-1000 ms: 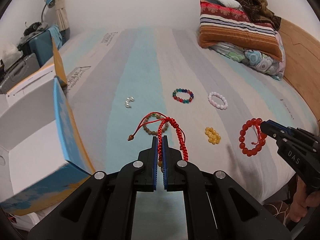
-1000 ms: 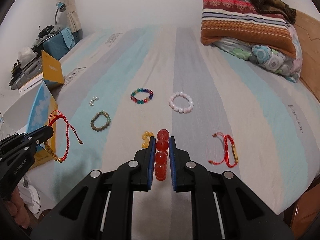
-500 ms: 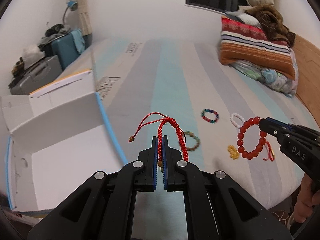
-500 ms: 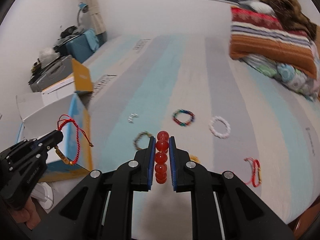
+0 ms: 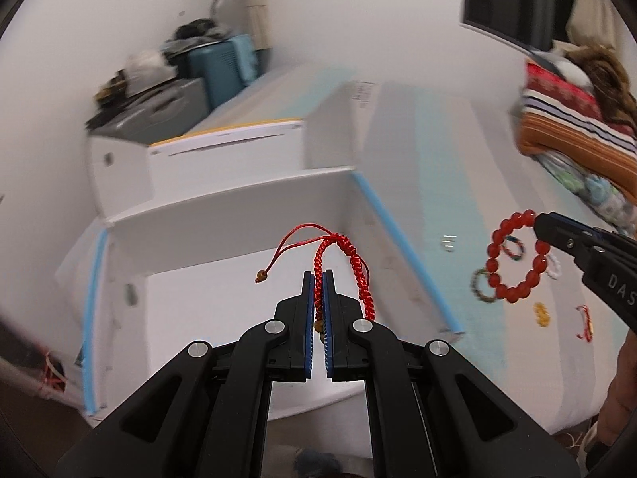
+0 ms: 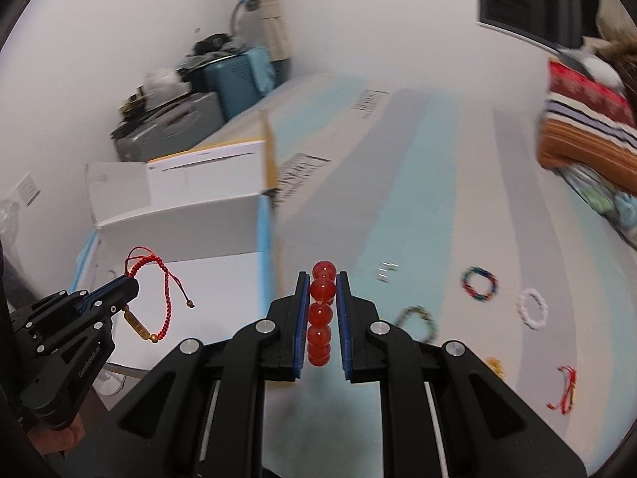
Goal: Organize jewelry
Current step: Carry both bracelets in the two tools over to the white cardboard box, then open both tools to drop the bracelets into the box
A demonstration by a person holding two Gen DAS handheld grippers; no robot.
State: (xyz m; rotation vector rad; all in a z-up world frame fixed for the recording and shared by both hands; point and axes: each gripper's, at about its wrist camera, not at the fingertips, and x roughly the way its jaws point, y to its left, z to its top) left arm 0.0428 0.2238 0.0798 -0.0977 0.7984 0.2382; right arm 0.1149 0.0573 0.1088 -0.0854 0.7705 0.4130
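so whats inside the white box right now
The white box shows only bare white floor; no jewelry visible inside. Its near part is hidden behind the left gripper, which holds the red cord bracelet above it.

I see a plain white wall [image 6: 358,20] behind a bed [image 6: 458,183] covered in pale blue, grey and cream stripes. A dark window [image 5: 513,0] sits top right. Folded striped blankets [image 5: 573,127] are stacked at the bed's far right. In the left corner, a teal suitcase [image 6: 235,79] and a grey case [image 6: 175,123] stand under a blue desk lamp [image 6: 245,0]. Lighting is even; the edges are blurred.
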